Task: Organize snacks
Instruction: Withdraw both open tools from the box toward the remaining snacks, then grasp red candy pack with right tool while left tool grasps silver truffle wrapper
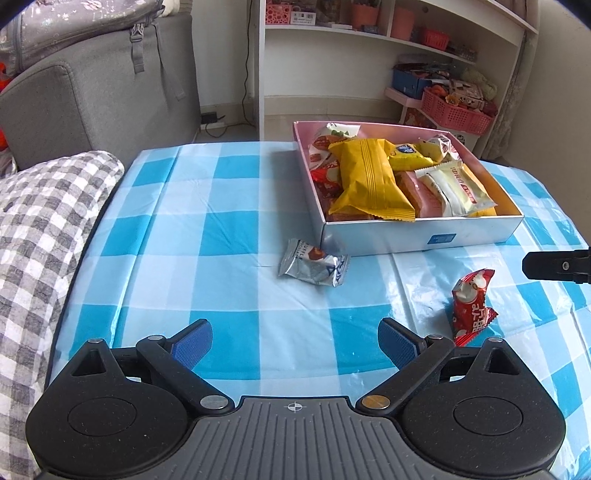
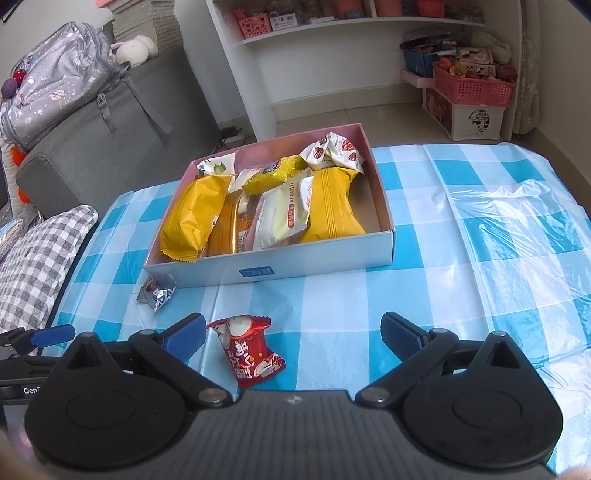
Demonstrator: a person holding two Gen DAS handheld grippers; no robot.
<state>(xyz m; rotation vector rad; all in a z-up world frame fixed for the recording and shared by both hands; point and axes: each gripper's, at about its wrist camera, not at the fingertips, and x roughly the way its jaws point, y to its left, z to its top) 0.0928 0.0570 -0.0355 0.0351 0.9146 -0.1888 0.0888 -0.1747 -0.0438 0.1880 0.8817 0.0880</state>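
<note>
Both grippers tilt steeply down toward the blue-and-white checked plastic tablecloth (image 1: 229,229). The right gripper (image 2: 293,334) has its jaws spread wide with nothing pressed between the blue pads; the small red foil snack packet with white print (image 2: 246,350) lies on the cloth inside the gap, nearer the left-hand pad and just beside it, though whether it touches that pad cannot be told. The left gripper (image 1: 294,341) is likewise spread wide and grips nothing, with only bare tablecloth between its fingers; in its view the same red packet (image 1: 472,306) sits just outside its right-hand finger, and a black finger of the right gripper pokes in from the right edge. Farther out, a small crumpled silver foil sweet wrapper with a chocolate picture (image 1: 314,266) lies alone on the cloth, close to the near corner of the box but apart from it. Beyond that stands the shallow rectangular white cardboard box with a pink inner wall (image 1: 424,238), filled with wrapped snacks: a large yellow pillow pack (image 1: 369,181) on top, a white-and-cream wafer pack (image 1: 454,190) beside it, a smaller yellow packet (image 1: 408,155) behind. A grey-and-white gingham cushion (image 1: 40,229) adjoins the table's left side, a grey fabric sofa (image 1: 96,96) rises behind it, and a white shelf unit (image 1: 369,33) with pink plastic baskets (image 1: 456,110) stands against the far wall.
</note>
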